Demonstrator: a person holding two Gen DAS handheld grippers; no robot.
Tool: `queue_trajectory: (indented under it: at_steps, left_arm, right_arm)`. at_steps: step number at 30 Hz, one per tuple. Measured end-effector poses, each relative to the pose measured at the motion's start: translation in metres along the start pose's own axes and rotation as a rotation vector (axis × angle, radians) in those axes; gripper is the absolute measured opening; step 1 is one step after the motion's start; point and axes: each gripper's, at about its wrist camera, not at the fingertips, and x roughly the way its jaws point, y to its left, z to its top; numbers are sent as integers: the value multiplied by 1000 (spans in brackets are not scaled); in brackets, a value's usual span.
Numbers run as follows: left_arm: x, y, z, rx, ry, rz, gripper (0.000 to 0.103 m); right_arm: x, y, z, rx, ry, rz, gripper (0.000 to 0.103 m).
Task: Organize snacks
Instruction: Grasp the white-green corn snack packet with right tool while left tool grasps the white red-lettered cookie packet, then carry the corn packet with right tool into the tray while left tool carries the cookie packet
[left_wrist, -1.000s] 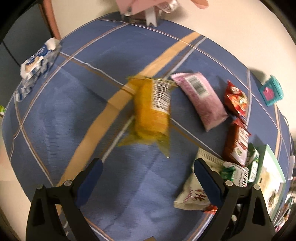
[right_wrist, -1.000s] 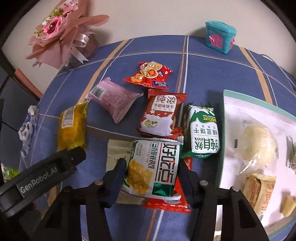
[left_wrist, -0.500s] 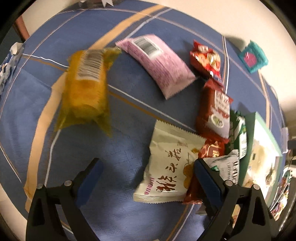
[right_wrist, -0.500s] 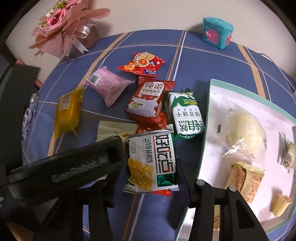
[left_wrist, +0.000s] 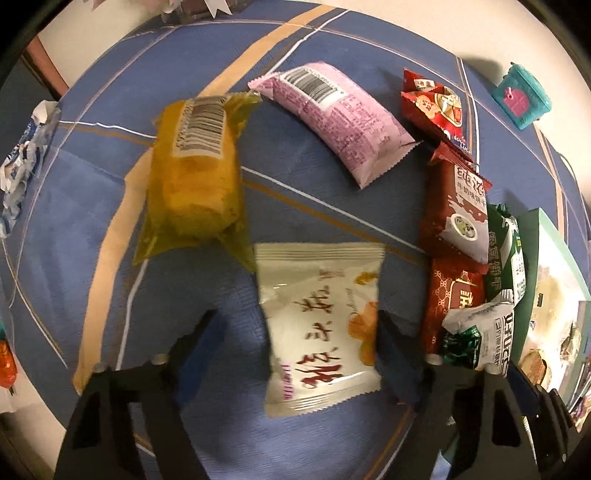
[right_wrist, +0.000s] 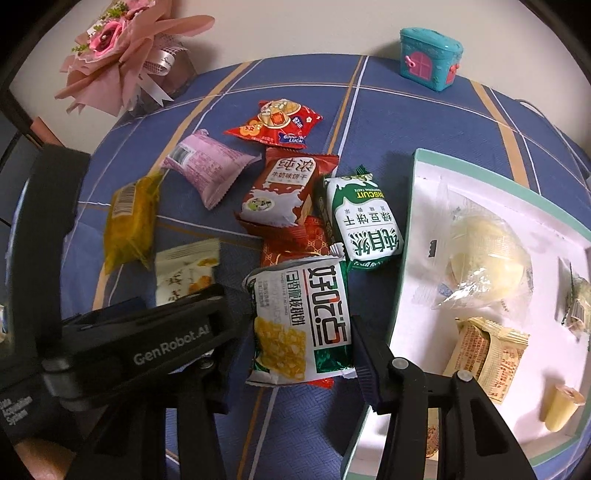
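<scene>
The left gripper (left_wrist: 295, 350) points steeply down over a cream-white snack packet (left_wrist: 321, 325) that lies flat on the blue striped tablecloth (left_wrist: 92, 229). Its jaws have just been closing and now straddle the packet: the right finger (left_wrist: 397, 354) sits against the packet's edge, the left finger (left_wrist: 199, 354) stands clear, so nothing is clamped yet.

The right gripper (right_wrist: 299, 332) holds a green-and-white corn snack pack (right_wrist: 301, 321) between its fingers, beside the white tray (right_wrist: 413, 221); whether the pack is lifted clear of the red packet (right_wrist: 295, 240) beneath cannot be confirmed from this angle.

Assessment: both packets are light, air-filled foil pillows, glossy and slippery, with brittle contents likely inside. A grip across the narrow width at mid-body, with gentle pressure, suits best; the crimped end seams would flex and slip. The yellow packet (left_wrist: 195, 173) touches the cream packet's upper corner and may be dragged along.
</scene>
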Motion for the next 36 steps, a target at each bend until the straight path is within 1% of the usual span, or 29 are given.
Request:
queue_trajectory:
  at_steps: [1, 2, 3, 4, 8, 12, 14, 23, 28, 29, 32, 36]
  left_arm:
    - [-1, 0, 1, 3, -6, 3, 67]
    - [-3, 3, 2, 7, -12, 5, 63]
    - [-5, 3, 5, 10, -16, 5, 54]
    - [-6, 4, 6, 10, -20, 4, 53]
    - [-10, 5, 5, -5, -25, -17, 53]
    - [-30, 4, -2, -5, -47, -47, 53]
    - [-46, 10, -5, -6, -70, -50, 53]
    - [-90, 18, -9, -24, -176, -71, 53]
    - [-108, 7, -16, -11, -209, -83, 53]
    - [-107, 3, -19, -6, -213, -84, 53]
    - [-109, -17, -24, 27, -226, -97, 53]
    - [-111, -44, -32, 78, -229, -104, 53]
  right_arm:
    - [0, 0, 0, 1, 0, 2, 53]
    - [-1, 0, 1, 2, 0, 3, 53]
    - [-1, -1, 1, 2, -1, 4, 52]
    - [-1, -1, 1, 5, -3, 5, 52]
    - [1, 2, 3, -3, -4, 0, 52]
    - [-2, 6, 3, -5, -10, 7, 52]
    - [-5, 8, 3, -5, -18, 12, 52]
    - [-38, 2, 7, 13, -94, 30, 52]
    - [-53, -15, 9, 53, -125, 31, 52]
    - [-55, -20, 9, 62, -131, 29, 52]
    - [-64, -40, 10, 99, -146, 21, 52]
    - [-72, -75, 5, 162, -151, -13, 52]
